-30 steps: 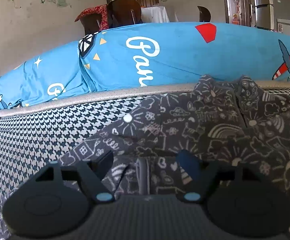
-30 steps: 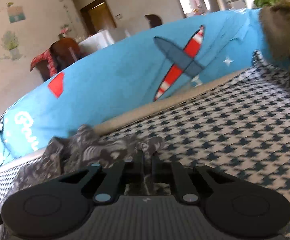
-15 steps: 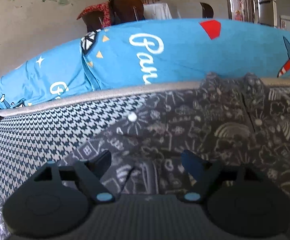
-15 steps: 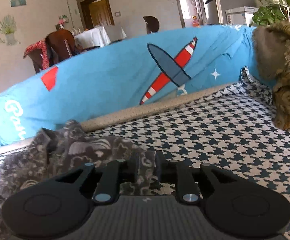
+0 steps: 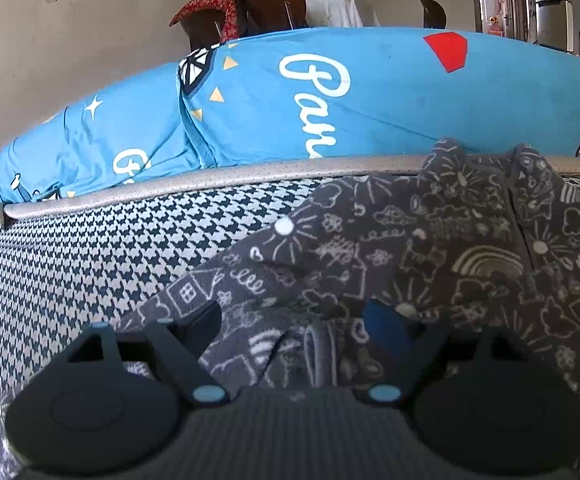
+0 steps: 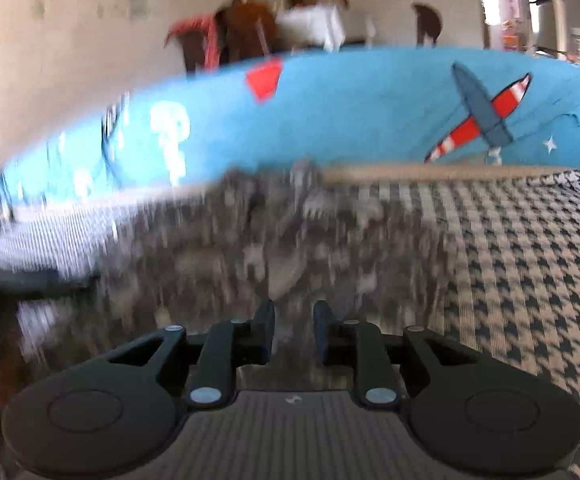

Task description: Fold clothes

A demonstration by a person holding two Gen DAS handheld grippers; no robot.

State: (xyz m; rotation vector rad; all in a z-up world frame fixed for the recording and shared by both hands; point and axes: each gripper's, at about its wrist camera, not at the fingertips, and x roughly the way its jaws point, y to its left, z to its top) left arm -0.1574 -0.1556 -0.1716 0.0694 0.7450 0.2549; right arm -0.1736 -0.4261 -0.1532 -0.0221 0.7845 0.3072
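Observation:
A dark grey garment [image 5: 429, 248] printed with white doodles lies crumpled on the houndstooth cushion [image 5: 90, 260]. My left gripper [image 5: 295, 320] is open, its fingers wide apart low over the garment's near edge, and a fold of cloth sits between them without being pinched. In the blurred right wrist view the same garment [image 6: 290, 240] spreads ahead and to the left. My right gripper [image 6: 293, 320] hovers at its near edge with the fingers a narrow gap apart, and I see no cloth clamped between them.
A blue quilt [image 5: 369, 100] with white lettering and a plane print lies along the far side of the cushion, behind a grey piped edge [image 5: 170, 192]. Bare houndstooth cushion [image 6: 529, 260] stretches to the right. Chairs and a table stand far behind.
My right gripper swung left and its fingers parted, letting go of the garment edge it pinched. The left gripper stayed open and edged slightly closer to the cloth.

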